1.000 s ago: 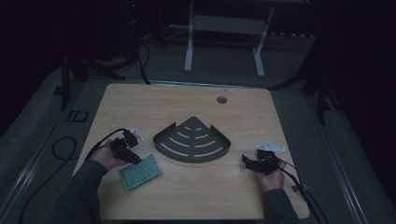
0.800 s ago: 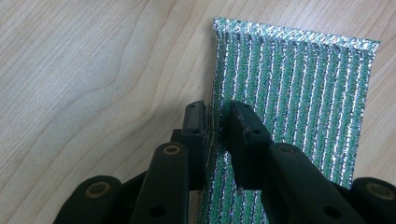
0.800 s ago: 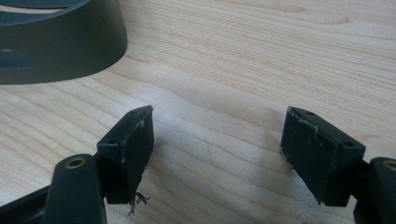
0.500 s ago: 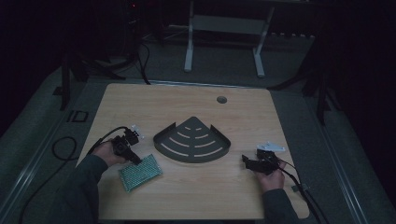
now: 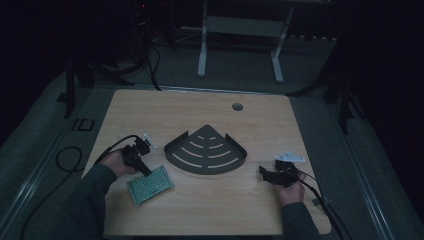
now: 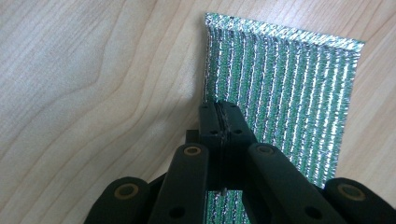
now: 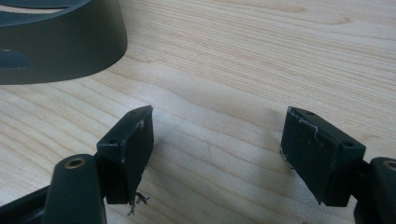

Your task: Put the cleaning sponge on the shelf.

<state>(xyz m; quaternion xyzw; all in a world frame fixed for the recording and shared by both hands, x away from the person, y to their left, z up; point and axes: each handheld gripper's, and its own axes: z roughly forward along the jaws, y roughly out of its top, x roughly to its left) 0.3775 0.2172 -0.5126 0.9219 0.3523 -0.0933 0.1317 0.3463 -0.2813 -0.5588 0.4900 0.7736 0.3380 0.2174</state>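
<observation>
A green scouring sponge [image 5: 150, 185] with silver stripes lies flat on the wooden table at the front left. My left gripper [image 5: 146, 171] points down at its near edge. In the left gripper view the jaws have just been closing, and my left gripper [image 6: 219, 106] now stands shut, pinching the left edge of the sponge [image 6: 289, 84]. A dark grey fan-shaped corner tray [image 5: 206, 150] sits mid-table. My right gripper [image 5: 263, 172] rests at the front right and points toward the tray. In the right gripper view that gripper [image 7: 217, 140] is open with bare wood between its pads, and the tray's wall [image 7: 60, 42] is at the upper left.
The table [image 5: 250, 210] has a round cable hole [image 5: 237, 106] near its far edge. Cables trail from both grippers off the front corners. A white frame stand [image 5: 240, 30] is on the floor beyond the table.
The left gripper has edged slightly toward the sponge's edge. The right hand and the tray have not moved.
</observation>
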